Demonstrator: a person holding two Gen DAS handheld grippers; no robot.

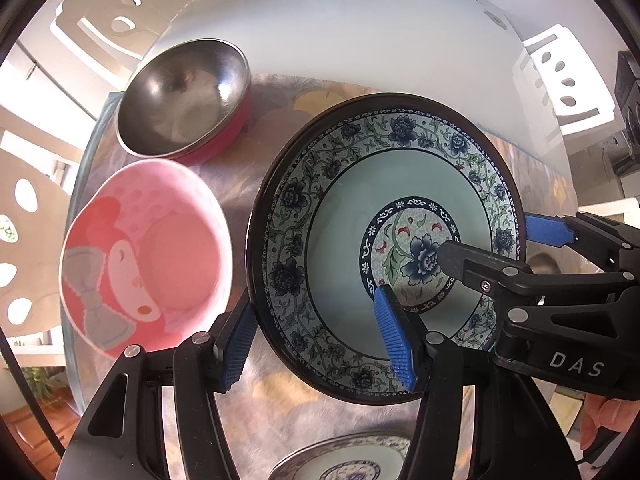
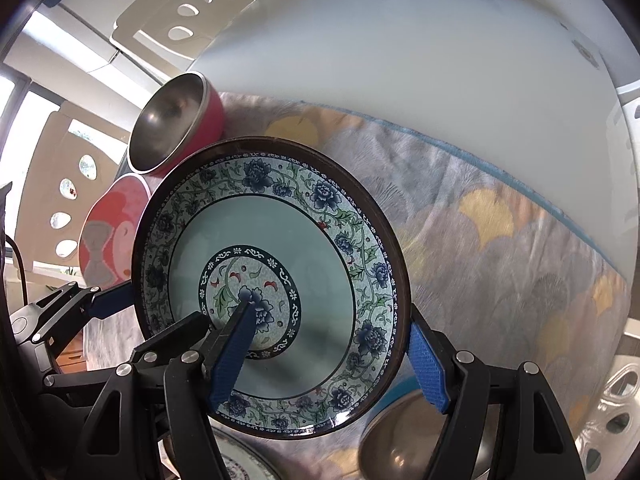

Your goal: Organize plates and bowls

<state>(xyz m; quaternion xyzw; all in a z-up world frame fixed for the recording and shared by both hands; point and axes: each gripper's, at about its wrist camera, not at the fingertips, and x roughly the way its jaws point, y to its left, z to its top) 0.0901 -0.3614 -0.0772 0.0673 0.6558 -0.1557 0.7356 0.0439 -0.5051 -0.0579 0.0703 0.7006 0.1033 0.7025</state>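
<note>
A blue floral plate [image 1: 348, 208] with a dark rim is held tilted above the table; it also shows in the right wrist view [image 2: 304, 264]. My left gripper [image 1: 316, 344] straddles its near-left rim, one blue pad inside, one outside. My right gripper [image 2: 332, 360] straddles the opposite rim the same way, and shows in the left wrist view [image 1: 492, 240]. A pink cartoon bowl [image 1: 160, 248] and a steel bowl with a red outside [image 1: 184, 96] stand to the left.
A patterned cloth [image 2: 500, 272] covers the near part of a white table [image 2: 400, 60]. A second floral plate [image 1: 352, 460] lies below the held one. A steel bowl [image 2: 404, 440] sits at lower right. White chairs [image 1: 556, 80] ring the table.
</note>
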